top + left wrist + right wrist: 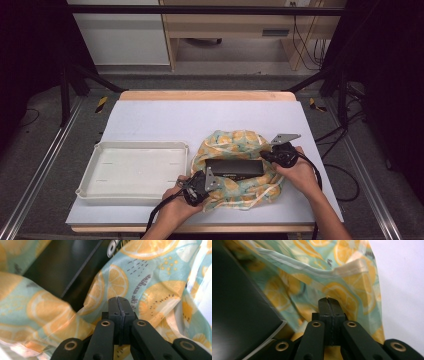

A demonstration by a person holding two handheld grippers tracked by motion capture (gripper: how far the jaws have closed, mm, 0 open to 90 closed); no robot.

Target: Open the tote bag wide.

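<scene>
On the white surface, an empty white tray sits left of the lemon-print bag, just beside it. A black box lies inside the bag's open mouth. The left gripper and right gripper each have jaws pressed together, pinching the bag's fabric at opposite edges.

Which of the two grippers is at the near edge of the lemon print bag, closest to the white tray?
The left gripper: it pinches the bag at its near-left edge beside the tray. The right gripper holds the far-right edge.
</scene>
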